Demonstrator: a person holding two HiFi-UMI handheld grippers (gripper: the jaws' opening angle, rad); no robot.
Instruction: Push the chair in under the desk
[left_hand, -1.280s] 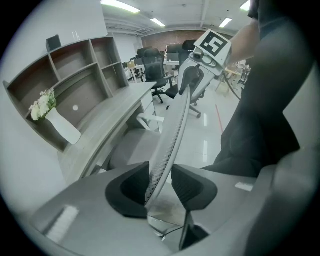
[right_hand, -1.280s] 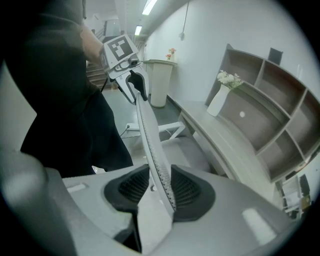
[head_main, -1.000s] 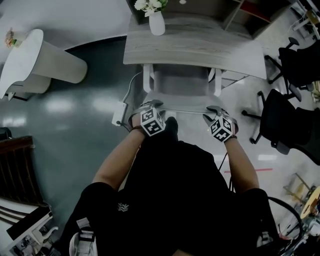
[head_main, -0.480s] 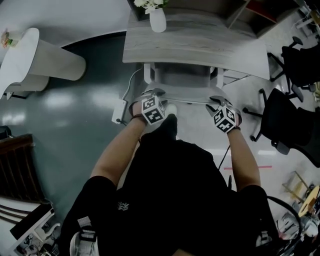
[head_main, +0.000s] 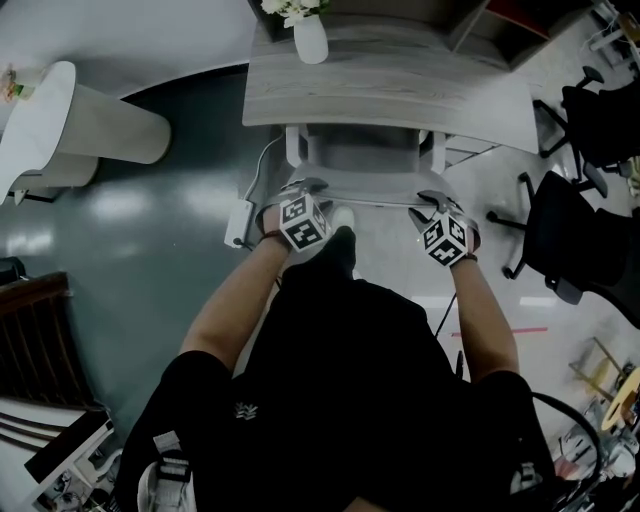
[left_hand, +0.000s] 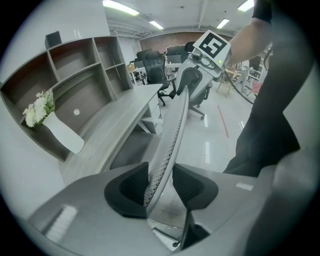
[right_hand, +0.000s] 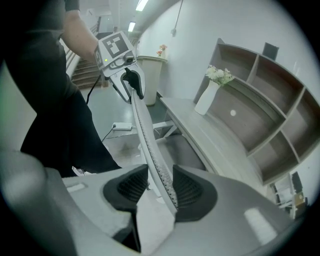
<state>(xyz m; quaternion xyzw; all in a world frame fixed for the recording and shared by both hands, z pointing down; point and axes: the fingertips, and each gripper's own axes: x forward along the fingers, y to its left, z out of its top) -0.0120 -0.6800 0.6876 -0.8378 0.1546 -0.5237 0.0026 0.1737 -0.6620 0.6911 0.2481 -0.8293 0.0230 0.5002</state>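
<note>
Both bare forearms reach out from the torso toward 12 o'clock, elbows slightly bent. The left tool (head_main: 303, 190) sits at about 11 o'clock and the right tool (head_main: 432, 203) at 1 o'clock, both tilted steeply down. Each tool's jaws straddle the chair back (left_hand: 172, 135) loosely, without clamping. The right tool's jaws have just been opening.

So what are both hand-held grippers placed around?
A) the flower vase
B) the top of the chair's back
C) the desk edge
B: the chair's back runs between the pads of the left gripper and the right gripper. The jaws of both have just been opening, leaving a gap on one side.
</note>
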